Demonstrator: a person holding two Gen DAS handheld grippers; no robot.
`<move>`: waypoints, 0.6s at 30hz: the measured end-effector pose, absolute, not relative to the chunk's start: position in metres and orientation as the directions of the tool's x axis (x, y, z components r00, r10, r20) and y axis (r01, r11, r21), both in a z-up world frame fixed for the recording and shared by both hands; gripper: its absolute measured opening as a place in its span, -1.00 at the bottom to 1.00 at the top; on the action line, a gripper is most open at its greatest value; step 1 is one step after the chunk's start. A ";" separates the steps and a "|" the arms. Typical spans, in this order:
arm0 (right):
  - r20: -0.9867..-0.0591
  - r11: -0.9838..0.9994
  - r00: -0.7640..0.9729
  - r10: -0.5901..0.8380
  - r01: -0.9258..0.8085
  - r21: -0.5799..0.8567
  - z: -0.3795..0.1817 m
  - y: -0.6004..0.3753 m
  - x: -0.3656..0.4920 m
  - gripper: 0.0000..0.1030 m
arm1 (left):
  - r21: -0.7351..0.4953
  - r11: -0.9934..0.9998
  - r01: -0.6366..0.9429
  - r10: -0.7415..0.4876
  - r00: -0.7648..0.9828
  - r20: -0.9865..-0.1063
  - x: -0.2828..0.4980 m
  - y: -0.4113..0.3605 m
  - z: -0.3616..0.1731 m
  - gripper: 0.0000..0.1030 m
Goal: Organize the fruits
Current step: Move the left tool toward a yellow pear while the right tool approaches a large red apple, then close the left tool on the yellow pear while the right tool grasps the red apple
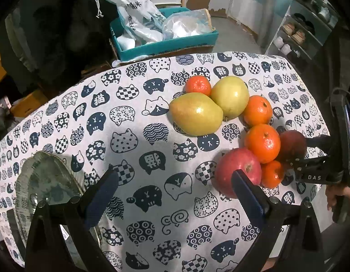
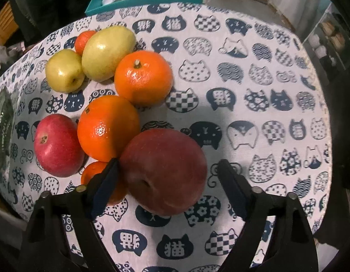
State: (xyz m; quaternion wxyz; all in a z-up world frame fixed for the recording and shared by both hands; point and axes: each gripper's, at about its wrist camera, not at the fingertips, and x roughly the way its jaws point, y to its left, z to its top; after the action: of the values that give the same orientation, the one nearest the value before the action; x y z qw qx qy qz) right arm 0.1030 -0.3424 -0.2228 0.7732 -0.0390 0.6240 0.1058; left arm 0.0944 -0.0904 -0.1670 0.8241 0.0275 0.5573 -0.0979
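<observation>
On the worktop [image 2: 276, 72], the right claw [image 2: 168, 176] straddles a dark red apple [image 2: 163, 172], left finger touching, right finger clear. Left claw [image 1: 175, 192] hangs wide open, empty, near a glass dish [image 1: 48, 181].

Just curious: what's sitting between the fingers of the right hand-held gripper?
A dark red apple sits between the right hand-held gripper's fingers, seen in the right wrist view.

gripper [image 1: 310, 176]: white letters "DAS" on its black body
cloth [image 2: 220, 68]: the character "猫" inside several printed cat heads
box [image 1: 166, 47]: print on the side, too blurred to read
</observation>
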 end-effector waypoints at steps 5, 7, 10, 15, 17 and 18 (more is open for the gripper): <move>-0.970 0.970 0.200 0.137 -0.225 0.091 -0.230 -0.342 0.105 0.44 | -0.070 0.979 0.193 -0.135 0.350 -0.927 0.107 -0.095 -0.175 0.96; -0.969 0.971 0.207 0.138 -0.223 0.090 -0.231 -0.341 0.105 0.44 | -0.073 0.979 0.190 -0.137 0.348 -0.927 0.112 -0.096 -0.177 0.96; -0.963 0.972 0.235 0.129 -0.220 0.076 -0.227 -0.347 0.104 0.44 | -0.086 0.981 0.176 -0.142 0.339 -0.930 0.123 -0.098 -0.181 0.96; -0.944 0.981 0.300 0.140 -0.169 0.092 -0.207 -0.365 0.111 0.44 | -0.102 0.979 0.175 -0.156 0.333 -0.930 0.138 -0.107 -0.185 0.96; -0.933 0.983 0.330 0.141 -0.157 0.093 -0.201 -0.371 0.116 0.44 | -0.096 0.979 0.178 -0.152 0.330 -0.932 0.145 -0.112 -0.189 0.96; -0.930 0.984 0.338 0.144 -0.152 0.097 -0.200 -0.375 0.119 0.44 | -0.096 0.979 0.178 -0.151 0.327 -0.933 0.148 -0.114 -0.191 0.96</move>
State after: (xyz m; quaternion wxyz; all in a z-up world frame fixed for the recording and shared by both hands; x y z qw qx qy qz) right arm 0.1188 -0.3750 -0.1997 0.8179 -0.0034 0.5682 0.0904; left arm 0.1483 -0.1137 -0.1911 0.8145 0.0119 0.5712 -0.1010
